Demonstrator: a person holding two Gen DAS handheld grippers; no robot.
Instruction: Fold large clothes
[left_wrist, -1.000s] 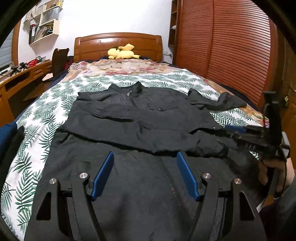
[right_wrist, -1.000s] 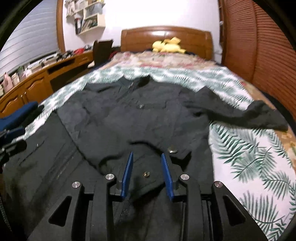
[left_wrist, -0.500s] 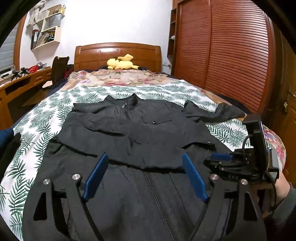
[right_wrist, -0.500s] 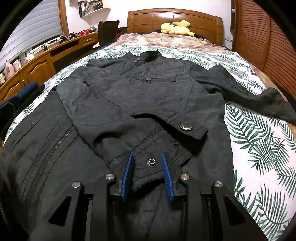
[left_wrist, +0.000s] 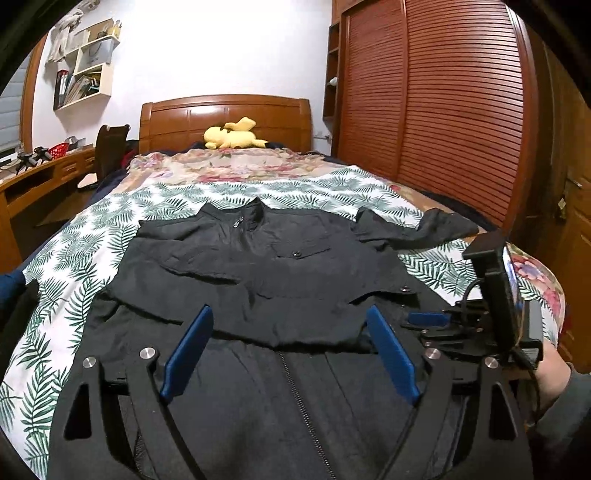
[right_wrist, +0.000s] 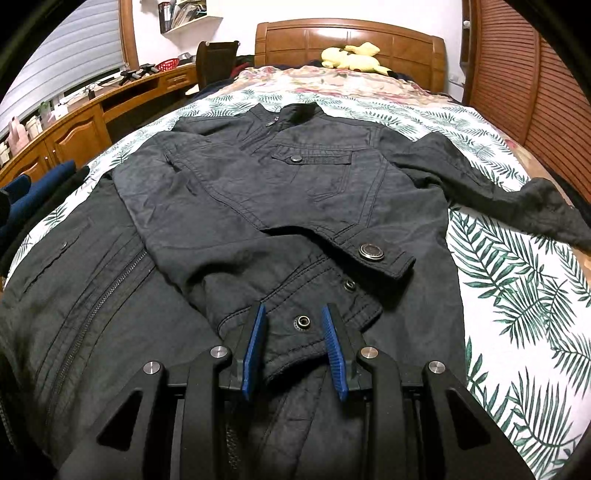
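A black jacket (left_wrist: 280, 266) lies face up on the bed, collar toward the headboard, also in the right wrist view (right_wrist: 295, 192). Its left sleeve is folded across the body; the cuff with snap studs (right_wrist: 325, 302) lies between my right gripper's (right_wrist: 293, 325) fingers. The jaws stand partly closed around the cuff, blue pads apart from the cloth. The other sleeve (right_wrist: 517, 192) stretches out right over the bedspread. My left gripper (left_wrist: 290, 325) is wide open and empty above the jacket's hem and zipper. The right gripper also shows in the left wrist view (left_wrist: 428, 317).
The bed carries a palm-leaf bedspread (right_wrist: 517, 295) and a yellow plush toy (left_wrist: 232, 136) at the wooden headboard (left_wrist: 225, 118). A wooden desk (right_wrist: 74, 122) runs along the left. A slatted wardrobe (left_wrist: 443, 92) stands on the right. Dark blue cloth (right_wrist: 33, 188) lies at the bed's left edge.
Both grippers have pulled back toward the foot of the bed and lifted. The left gripper has opened a little wider. The right gripper's jaws still bracket the sleeve cuff.
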